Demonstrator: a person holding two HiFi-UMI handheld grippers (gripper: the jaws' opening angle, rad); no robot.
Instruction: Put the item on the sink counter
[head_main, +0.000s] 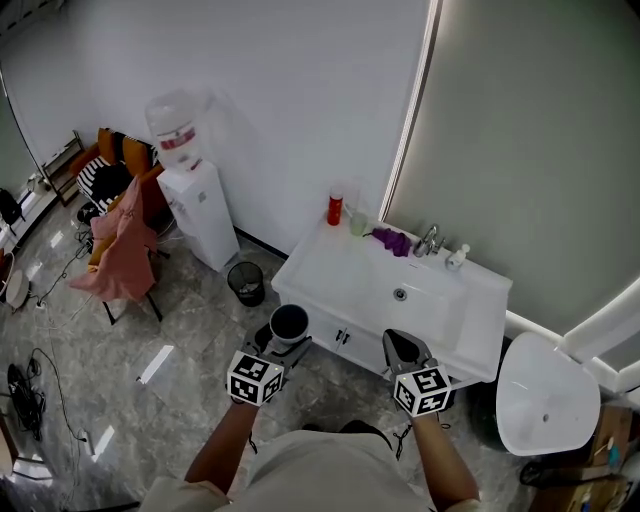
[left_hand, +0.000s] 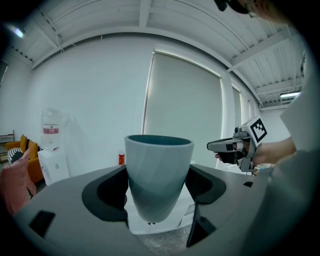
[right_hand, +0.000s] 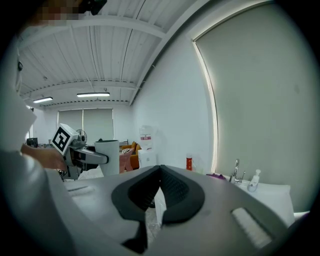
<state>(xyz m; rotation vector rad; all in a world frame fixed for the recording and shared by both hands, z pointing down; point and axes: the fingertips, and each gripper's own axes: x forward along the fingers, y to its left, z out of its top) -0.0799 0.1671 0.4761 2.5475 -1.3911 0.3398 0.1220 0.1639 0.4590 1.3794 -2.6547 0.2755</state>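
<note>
Two tongs show in the head view: the left tongs (head_main: 287, 338) carry the cup (head_main: 289, 322) over the floor, seemingly just short of the front left corner of the sink surface (head_main: 330, 268). Left gripper view: the jaws are clamped on the cup's sides. Right gripper view: the right tongs (right_hand: 159, 190) are together and empty. The cup is picked up; the placing is not yet done.

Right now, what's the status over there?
Left gripper shut on cup, upright. Right gripper shut, empty. Sink counter ahead, front-left bare; bottle and cloth at the back.
</note>
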